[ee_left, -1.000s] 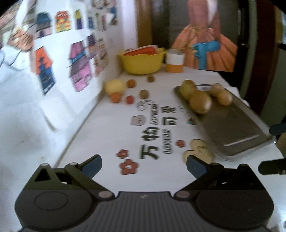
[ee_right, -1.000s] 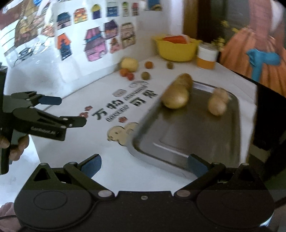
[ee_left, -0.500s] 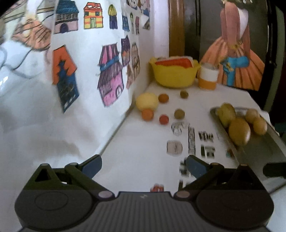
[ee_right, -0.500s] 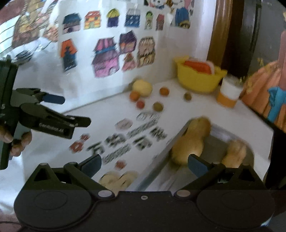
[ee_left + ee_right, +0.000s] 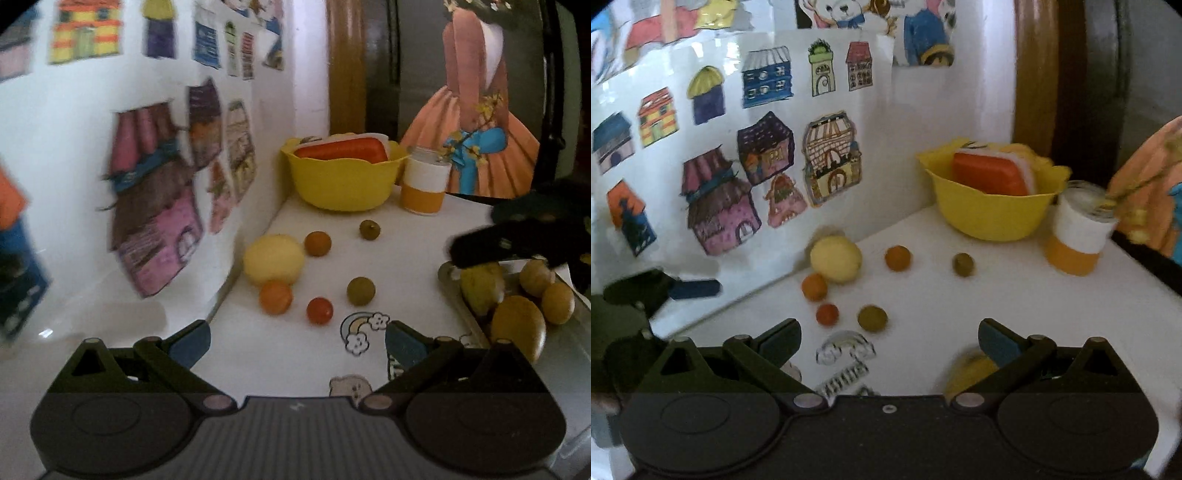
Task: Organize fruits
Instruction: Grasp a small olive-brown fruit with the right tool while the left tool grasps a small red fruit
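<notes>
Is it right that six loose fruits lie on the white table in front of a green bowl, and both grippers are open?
Only the colour is wrong. The bowl is yellow, as both wrist views show. Six loose fruits do lie before it, and the left gripper and right gripper are open.

From my seat, the yellow bowl [image 5: 341,181] sits at the far end of the white table [image 5: 410,236], against the wall corner, with an orange-and-white sponge [image 5: 341,149] in it. Just right of the bowl stands a jar [image 5: 424,184] banded white over orange. Left of the bowl, paper house drawings [image 5: 742,184] cover the wall. Nearer than the bowl, a rainbow sticker [image 5: 364,330] lies on the tabletop.
</notes>
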`<state>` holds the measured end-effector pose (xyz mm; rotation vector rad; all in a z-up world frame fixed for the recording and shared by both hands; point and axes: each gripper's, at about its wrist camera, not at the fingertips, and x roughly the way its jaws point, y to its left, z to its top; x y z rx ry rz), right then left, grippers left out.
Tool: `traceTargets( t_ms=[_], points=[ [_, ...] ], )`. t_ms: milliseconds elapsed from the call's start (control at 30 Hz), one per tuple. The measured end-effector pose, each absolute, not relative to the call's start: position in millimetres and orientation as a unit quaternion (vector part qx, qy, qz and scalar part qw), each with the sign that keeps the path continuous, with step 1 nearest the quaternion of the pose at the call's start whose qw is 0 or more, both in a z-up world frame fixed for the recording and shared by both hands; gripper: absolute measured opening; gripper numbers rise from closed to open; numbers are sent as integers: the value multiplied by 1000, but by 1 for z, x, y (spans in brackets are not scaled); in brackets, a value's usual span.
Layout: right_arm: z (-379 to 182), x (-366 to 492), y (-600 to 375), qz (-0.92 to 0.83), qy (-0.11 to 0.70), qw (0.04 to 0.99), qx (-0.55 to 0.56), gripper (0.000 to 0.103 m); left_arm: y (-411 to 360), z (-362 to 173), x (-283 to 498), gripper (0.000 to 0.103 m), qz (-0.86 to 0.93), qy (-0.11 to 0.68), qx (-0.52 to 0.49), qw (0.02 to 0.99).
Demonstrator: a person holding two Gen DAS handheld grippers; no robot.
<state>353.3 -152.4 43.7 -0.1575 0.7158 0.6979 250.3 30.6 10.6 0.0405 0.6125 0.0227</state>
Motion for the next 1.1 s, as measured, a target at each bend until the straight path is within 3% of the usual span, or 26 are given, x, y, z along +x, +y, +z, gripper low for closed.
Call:
traceTargets(
  t_ms=[367,533,733,933,1100],
  points=[
    [11,395,-113,358,395,843,-73,89,30,-11,286,97,-34,312,13,949],
    [0,401,-104,357,408,836,-84,76,29,-15,295,89,-41,315,4,948],
    [-8,410,-97,354,420,831,-85,55,24,-17,303,68,-48,318,5,947],
    [-18,418,-93,356,438,822,-70,49,26,-20,309,51,-38,332,2,943],
    [-22,418,-91,354,443,820,-75,42,30,-24,313,45,-41,341,-8,939]
  ],
)
